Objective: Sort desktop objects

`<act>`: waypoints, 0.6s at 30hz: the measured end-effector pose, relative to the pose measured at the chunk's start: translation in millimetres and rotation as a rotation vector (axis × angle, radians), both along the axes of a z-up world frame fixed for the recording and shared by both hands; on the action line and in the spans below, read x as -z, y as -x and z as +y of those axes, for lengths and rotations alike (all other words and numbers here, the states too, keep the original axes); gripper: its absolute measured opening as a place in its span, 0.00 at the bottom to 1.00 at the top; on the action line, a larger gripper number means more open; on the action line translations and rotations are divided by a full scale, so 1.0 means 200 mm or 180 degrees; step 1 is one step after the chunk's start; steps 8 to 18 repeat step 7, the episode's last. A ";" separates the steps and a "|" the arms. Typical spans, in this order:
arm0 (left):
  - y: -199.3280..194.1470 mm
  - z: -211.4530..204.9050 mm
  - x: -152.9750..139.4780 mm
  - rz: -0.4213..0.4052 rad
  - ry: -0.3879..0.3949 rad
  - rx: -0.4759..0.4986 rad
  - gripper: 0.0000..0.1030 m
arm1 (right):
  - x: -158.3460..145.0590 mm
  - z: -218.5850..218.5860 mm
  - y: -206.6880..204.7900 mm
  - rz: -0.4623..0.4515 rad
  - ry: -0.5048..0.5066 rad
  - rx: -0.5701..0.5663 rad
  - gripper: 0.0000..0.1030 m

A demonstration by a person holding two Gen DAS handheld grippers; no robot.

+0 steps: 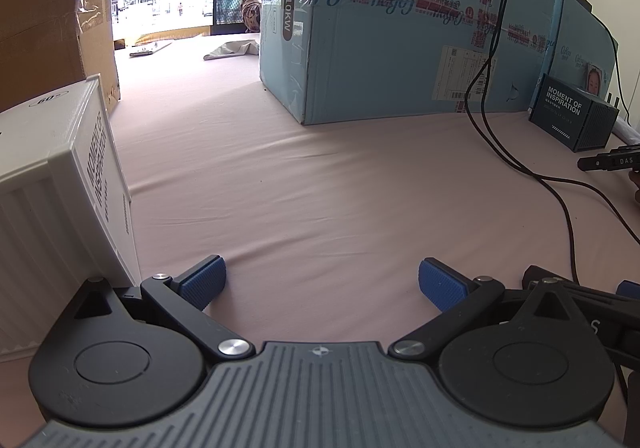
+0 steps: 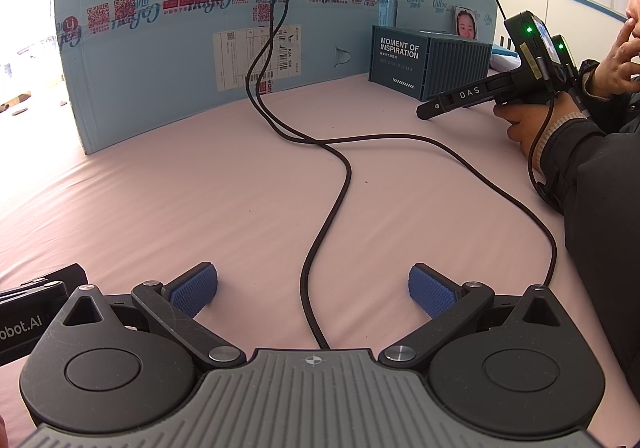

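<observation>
Your left tool [image 1: 322, 282] and right tool [image 2: 313, 290] rest spread, empty, on the table [image 1: 320, 184]; cable [image 2: 320, 248] underfoot, boxes unsorted.

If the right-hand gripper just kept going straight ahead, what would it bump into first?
Probably the black cable lying on the pink cloth between the open right gripper fingers; beyond it, the big blue cardboard box, though depth is hard to judge.

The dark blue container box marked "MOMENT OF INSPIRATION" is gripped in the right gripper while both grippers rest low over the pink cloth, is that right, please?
Not quite. The dark blue container box is not gripped: the right wrist view shows it standing far back on the pink cloth, beside the big blue carton. The right gripper is open and empty, like the left gripper.
</observation>
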State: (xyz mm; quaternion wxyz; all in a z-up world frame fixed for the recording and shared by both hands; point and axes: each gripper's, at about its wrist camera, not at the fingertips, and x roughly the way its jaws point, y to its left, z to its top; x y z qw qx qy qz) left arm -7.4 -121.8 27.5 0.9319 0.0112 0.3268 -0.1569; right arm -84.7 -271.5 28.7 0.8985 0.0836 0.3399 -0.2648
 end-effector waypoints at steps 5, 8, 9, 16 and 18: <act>0.00 0.00 0.00 -0.0001 -0.0001 0.0000 1.00 | 0.00 0.00 0.00 0.0000 0.0000 0.0000 1.00; 0.00 0.00 0.00 -0.0005 -0.0003 0.0000 1.00 | 0.00 0.00 0.00 -0.0002 -0.0001 0.0000 1.00; 0.00 0.00 0.00 -0.0005 -0.0003 0.0000 1.00 | 0.00 0.00 0.00 -0.0002 -0.0001 0.0000 1.00; 0.00 0.00 0.00 -0.0005 -0.0003 0.0000 1.00 | 0.00 0.00 0.00 -0.0002 -0.0001 0.0000 1.00; 0.00 0.00 0.00 -0.0005 -0.0003 0.0000 1.00 | 0.00 0.00 0.00 -0.0002 -0.0001 0.0000 1.00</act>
